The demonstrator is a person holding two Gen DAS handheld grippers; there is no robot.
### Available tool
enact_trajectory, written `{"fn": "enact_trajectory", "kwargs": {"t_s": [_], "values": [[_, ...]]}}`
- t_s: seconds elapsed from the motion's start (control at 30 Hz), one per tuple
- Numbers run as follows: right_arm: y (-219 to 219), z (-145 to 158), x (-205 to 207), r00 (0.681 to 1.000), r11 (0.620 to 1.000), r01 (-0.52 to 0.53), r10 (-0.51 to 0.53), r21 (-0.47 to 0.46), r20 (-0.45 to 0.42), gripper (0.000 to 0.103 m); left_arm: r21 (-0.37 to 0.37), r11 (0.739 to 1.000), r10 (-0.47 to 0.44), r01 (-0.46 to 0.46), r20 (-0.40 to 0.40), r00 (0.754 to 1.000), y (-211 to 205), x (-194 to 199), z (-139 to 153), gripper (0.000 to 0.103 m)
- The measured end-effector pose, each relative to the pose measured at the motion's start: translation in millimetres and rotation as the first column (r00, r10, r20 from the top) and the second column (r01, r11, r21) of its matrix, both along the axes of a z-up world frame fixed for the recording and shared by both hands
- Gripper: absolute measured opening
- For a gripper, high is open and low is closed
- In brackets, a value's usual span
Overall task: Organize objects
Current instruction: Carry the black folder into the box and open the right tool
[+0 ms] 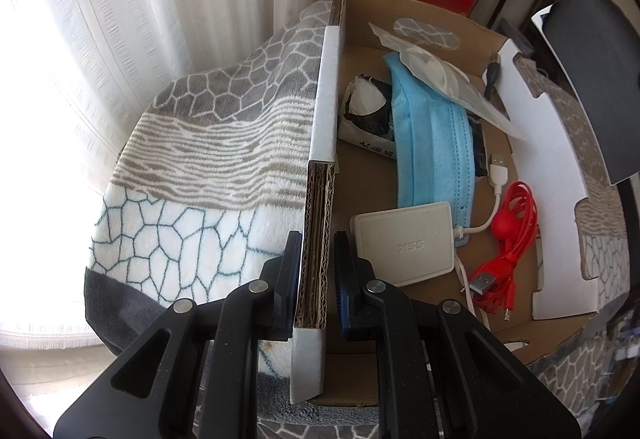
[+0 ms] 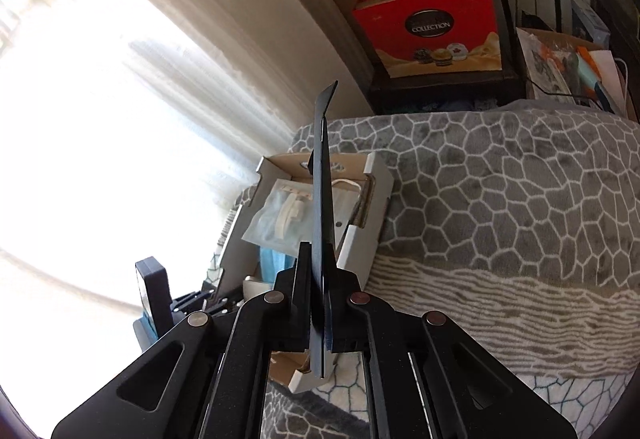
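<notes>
Pinching the near wall of the cardboard box (image 1: 326, 95), the left gripper (image 1: 316, 279) has its two pads pressed against the layered corrugated edge, one pad outside on the blanket side, the other inside the box. That wall runs straight away from the jaws, its long axis in line with the fingers.

Beyond the inner pad, just beside it, lies a white power adapter (image 1: 408, 243) flat on the box floor, its white cable (image 1: 496, 179) curling off to the far side. Past the adapter a blue face mask (image 1: 432, 147) stretches lengthwise away from the claw, partly under a clear plastic packet (image 1: 440, 79). A coiled red cable (image 1: 508, 243) sits further out from the inner pad, near the opposite white wall. The box rests on a patterned blanket (image 1: 200, 179).

The right gripper (image 2: 320, 303) is closed tight on a thin dark flat card (image 2: 322, 207), seen edge-on. The card stands upright between the pads, its long axis running forward and up from the fingers, its far tip bent slightly aside. What the card is I cannot tell. It hangs above the box (image 2: 376, 175), not touching it, with the box lying ahead of and below the jaws. From the left wrist's view the same dark card (image 1: 592, 79) shows at the far side of the box, raised over the opposite wall. The left gripper (image 2: 192, 303) appears low and to the side of the right claw.
</notes>
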State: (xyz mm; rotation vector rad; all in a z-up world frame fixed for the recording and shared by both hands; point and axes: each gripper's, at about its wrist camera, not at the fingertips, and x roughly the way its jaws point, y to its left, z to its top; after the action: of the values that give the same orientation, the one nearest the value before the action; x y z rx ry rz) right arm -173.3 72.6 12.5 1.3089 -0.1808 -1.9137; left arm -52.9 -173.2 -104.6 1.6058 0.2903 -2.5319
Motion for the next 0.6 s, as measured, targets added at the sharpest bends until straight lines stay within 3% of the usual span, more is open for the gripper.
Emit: {"fn": "enact_trajectory", "kwargs": {"t_s": [0.13, 0.43, 0.6], "values": [[-30, -9, 12, 0.999, 0.996, -0.049, 0.05, 0.077, -0.015, 0.003, 0.003, 1.0, 0.002, -0.002, 0.0, 1.0, 0, 0, 0, 0.013], [-90, -19, 42, 0.965, 0.949, -0.048, 0.124, 0.312, -0.231, 0.003, 0.007, 1.0, 0.0, 0.0, -0.001, 1.0, 2, 0, 1, 0.013], [-113, -40, 58, 0.948, 0.922, -0.08, 0.188, 0.378, -0.257, 0.005, 0.015, 1.0, 0.0, 0.0, -0.004, 1.0, 1, 1, 2, 0.013]]}}
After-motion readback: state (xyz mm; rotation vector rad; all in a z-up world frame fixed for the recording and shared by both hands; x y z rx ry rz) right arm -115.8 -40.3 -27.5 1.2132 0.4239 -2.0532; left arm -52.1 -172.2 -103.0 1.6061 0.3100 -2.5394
